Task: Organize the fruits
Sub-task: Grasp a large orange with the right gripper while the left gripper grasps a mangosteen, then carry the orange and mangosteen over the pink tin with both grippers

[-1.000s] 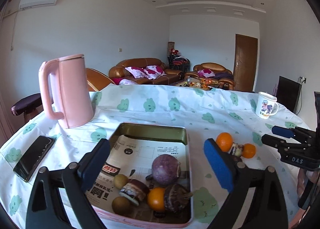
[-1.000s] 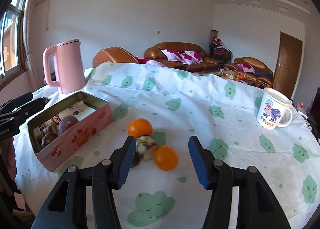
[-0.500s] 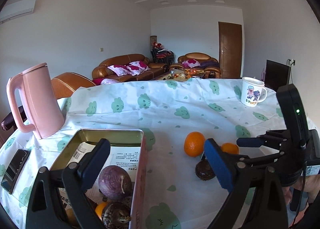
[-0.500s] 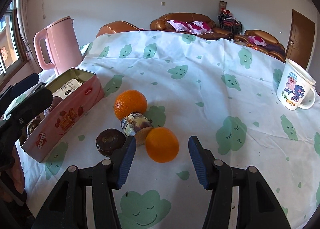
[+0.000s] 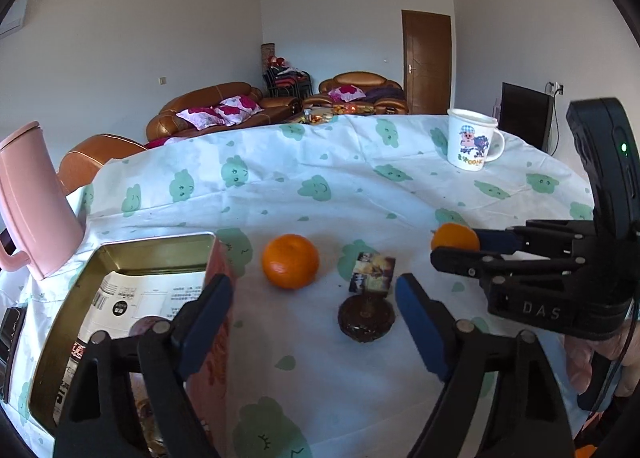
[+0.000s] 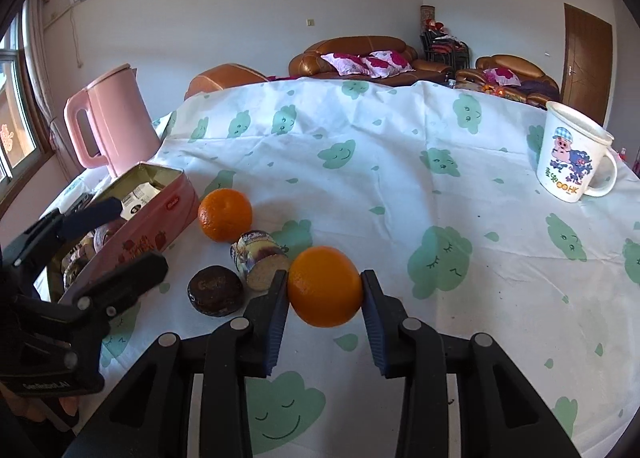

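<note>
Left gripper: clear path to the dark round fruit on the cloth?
Probably yes. The dark round fruit lies just ahead of the left gripper, whose closing jaws are empty; nothing blocks it, though the wrapped snack sits close behind.

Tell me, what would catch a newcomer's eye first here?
Probably the bright orange pinched between the blue pads of the right gripper, low on the cloud-print tablecloth. Just left of it lie a second orange, a wrapped snack and a dark round cake, beside the pink tin and the tall pink kettle.

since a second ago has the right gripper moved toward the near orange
Yes. Against the mug, the right gripper came forward and down, and its pads now press the near orange.
</note>
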`<state>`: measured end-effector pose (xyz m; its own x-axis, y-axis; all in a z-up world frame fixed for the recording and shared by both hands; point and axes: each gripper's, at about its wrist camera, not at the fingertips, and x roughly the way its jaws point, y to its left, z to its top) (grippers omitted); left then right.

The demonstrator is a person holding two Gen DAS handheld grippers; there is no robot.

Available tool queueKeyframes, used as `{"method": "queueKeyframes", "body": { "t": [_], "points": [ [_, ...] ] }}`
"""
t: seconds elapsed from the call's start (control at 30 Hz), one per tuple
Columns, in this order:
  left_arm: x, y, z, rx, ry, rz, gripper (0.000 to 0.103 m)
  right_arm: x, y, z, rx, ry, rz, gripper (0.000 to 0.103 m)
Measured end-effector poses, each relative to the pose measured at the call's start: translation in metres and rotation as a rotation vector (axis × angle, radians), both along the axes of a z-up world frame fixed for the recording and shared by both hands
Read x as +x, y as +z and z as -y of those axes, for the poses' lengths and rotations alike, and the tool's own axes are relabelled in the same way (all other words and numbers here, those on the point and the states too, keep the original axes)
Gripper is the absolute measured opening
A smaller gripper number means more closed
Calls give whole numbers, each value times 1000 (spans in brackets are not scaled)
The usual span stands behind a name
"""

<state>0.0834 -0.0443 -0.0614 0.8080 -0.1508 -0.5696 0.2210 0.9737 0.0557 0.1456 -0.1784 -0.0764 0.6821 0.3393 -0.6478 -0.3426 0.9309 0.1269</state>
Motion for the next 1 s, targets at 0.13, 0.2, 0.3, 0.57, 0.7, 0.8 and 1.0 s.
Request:
{"method": "queueKeyframes", "body": {
  "t": [0.13, 0.2, 0.3, 0.57, 0.7, 0.8, 1.0],
  "points": [
    [15, -10, 15, 1, -57, -96, 72, 1, 1, 0, 3, -1, -3, 37],
    [24, -16, 20, 7, -70, -150, 58, 1, 1, 0, 4, -3, 2, 37],
    [31, -23, 24, 0, -96, -203, 45, 2, 0, 1, 7, -2, -1, 38],
    [31, -25, 24, -18, -117, -218, 38, 2, 0, 2, 22, 7, -1, 38],
    [24, -17, 19, -32, -93, -158, 38, -7, 6, 3, 36, 21, 50, 38],
    [18, -11, 18, -24, -77, -111, 38, -11, 10, 2, 32, 27, 79, 38],
    [9, -2, 11, -41, -55, -41, 38, -18, 15, 1, 35, 37, 124, 38]
  ]
}}
